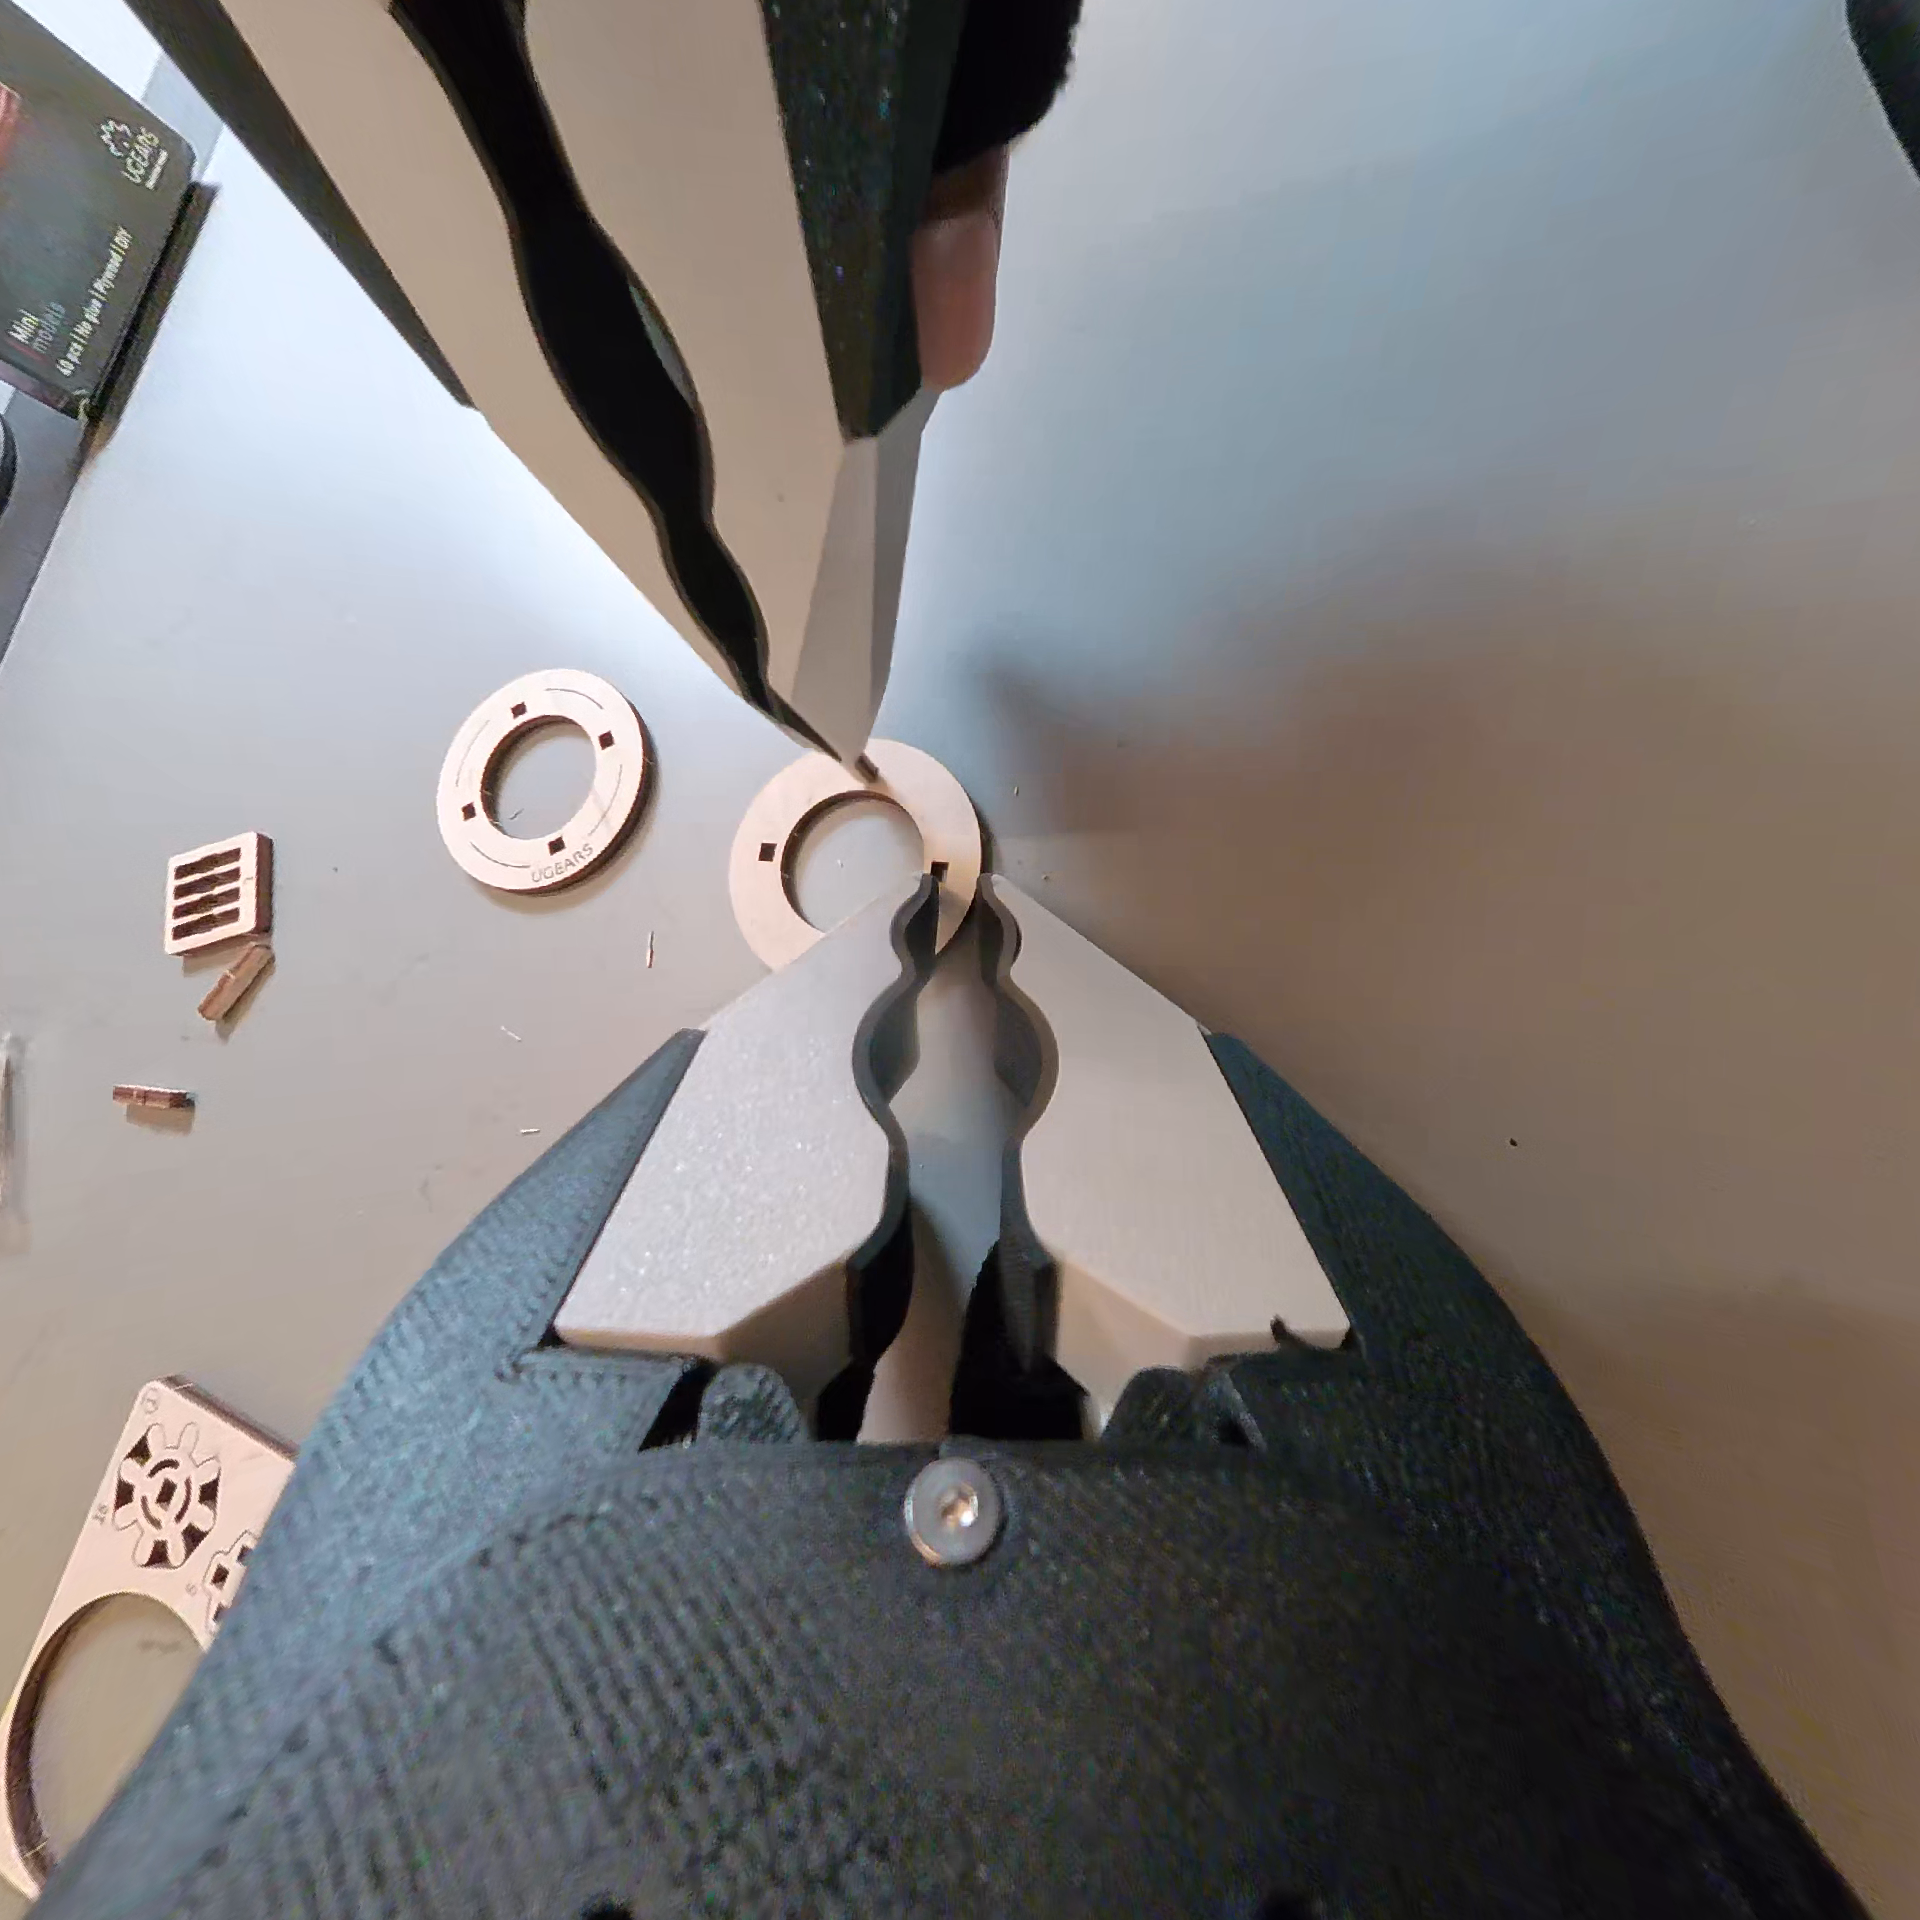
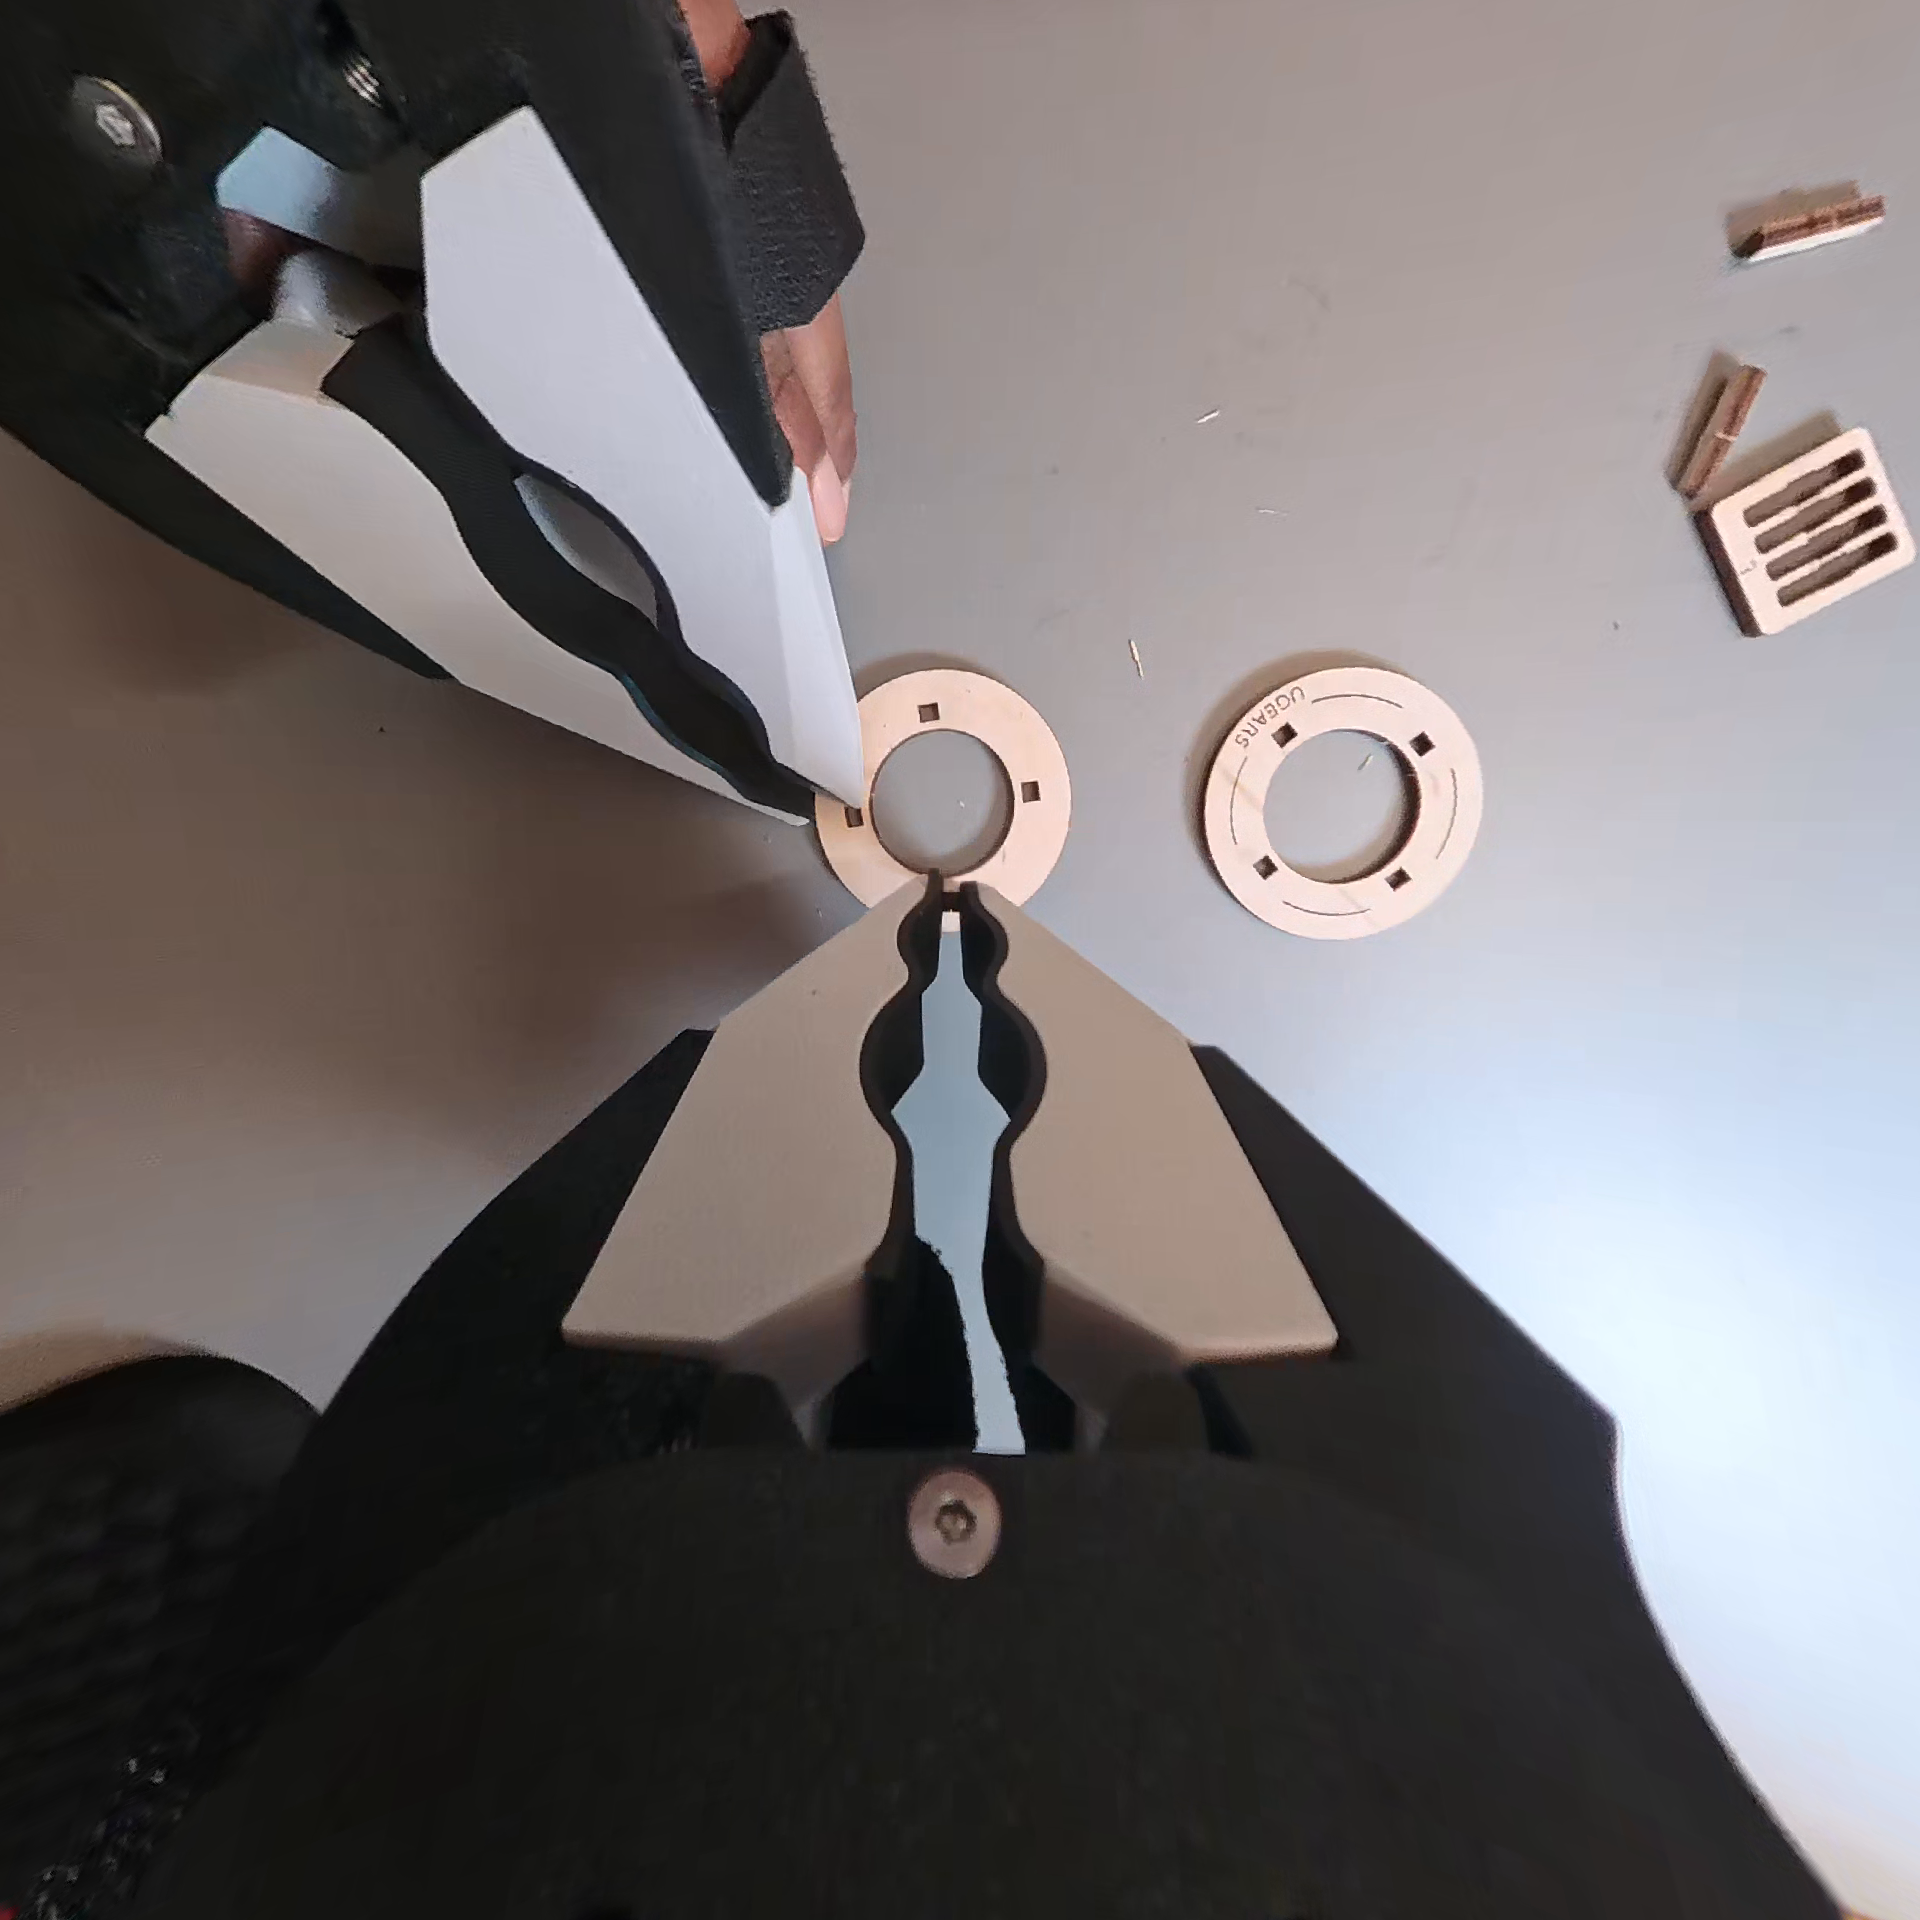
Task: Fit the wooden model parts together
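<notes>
- I see my left gripper (image 1: 953, 883) at the centre of the left wrist view, jaws nearly together, tips at the near edge of a plain wooden ring (image 1: 854, 847).
- A thin dark sliver sits between those tips by a square slot in the ring; I cannot tell whether they are clamping it.
- In the right wrist view my right gripper (image 2: 951, 896) points up from the lower centre, jaws almost together, pinching a small pale piece (image 2: 952, 918) just at the ring (image 2: 940, 795) edge.
- The ring lies flat on the grey worktop (image 2: 1351, 312), mid-frame in both views, with three square slots visible in the right wrist view.
- The other gripper comes in from the upper left of each view and its tip touches the ring's rim near a slot.
- A fingertip (image 1: 951, 301) in a black fingerless glove shows beside that gripper at the top of the left wrist view.
- A second ring (image 2: 1342, 805) with engraved arcs and four slots lies right of the first in the right wrist view, near but apart.
- A slotted grille (image 2: 1813, 530) and two small sticks (image 2: 1714, 426) lie at the upper right of that view, well apart from the rings.
- A cut-out plywood sheet (image 1: 135, 1538) sits at the lower left of the left wrist view, and a dark box (image 1: 83, 229) at the upper left.
</notes>
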### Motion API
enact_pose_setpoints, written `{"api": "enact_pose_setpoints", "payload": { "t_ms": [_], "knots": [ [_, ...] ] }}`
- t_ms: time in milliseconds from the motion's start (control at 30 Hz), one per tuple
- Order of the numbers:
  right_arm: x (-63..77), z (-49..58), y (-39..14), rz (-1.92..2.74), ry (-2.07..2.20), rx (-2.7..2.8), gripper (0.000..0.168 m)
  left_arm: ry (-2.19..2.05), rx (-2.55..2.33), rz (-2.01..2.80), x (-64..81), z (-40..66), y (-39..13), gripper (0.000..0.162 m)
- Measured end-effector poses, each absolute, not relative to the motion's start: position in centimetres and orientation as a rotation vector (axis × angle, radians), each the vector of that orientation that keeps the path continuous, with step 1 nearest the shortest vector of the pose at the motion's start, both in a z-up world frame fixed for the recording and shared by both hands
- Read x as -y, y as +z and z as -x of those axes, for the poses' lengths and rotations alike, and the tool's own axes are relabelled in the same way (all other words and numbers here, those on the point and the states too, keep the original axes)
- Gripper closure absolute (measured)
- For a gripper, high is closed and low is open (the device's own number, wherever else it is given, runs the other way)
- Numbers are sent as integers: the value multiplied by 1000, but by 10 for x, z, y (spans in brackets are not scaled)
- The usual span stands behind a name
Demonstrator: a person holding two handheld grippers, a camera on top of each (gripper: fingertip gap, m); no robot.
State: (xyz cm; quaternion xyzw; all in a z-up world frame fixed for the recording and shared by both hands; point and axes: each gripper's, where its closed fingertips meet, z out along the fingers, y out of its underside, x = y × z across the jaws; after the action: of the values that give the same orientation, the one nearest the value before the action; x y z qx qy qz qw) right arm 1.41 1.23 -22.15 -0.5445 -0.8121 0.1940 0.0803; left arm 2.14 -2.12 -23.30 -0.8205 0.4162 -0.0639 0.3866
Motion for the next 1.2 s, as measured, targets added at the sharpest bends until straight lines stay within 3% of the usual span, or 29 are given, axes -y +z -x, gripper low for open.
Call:
{"api": "enact_pose_setpoints", "payload": {
  "t_ms": [600, 1200],
  "knots": [
    [-12, -20, -223, 1429, 471, 2596, 168, -184, -1068, 2088, 21, -21, -233, 156],
    [-14, -24, -228, 1542, 310, 2606, 168, -170, -1066, 2095, 20, -20, -232, 157]
  ]
}}
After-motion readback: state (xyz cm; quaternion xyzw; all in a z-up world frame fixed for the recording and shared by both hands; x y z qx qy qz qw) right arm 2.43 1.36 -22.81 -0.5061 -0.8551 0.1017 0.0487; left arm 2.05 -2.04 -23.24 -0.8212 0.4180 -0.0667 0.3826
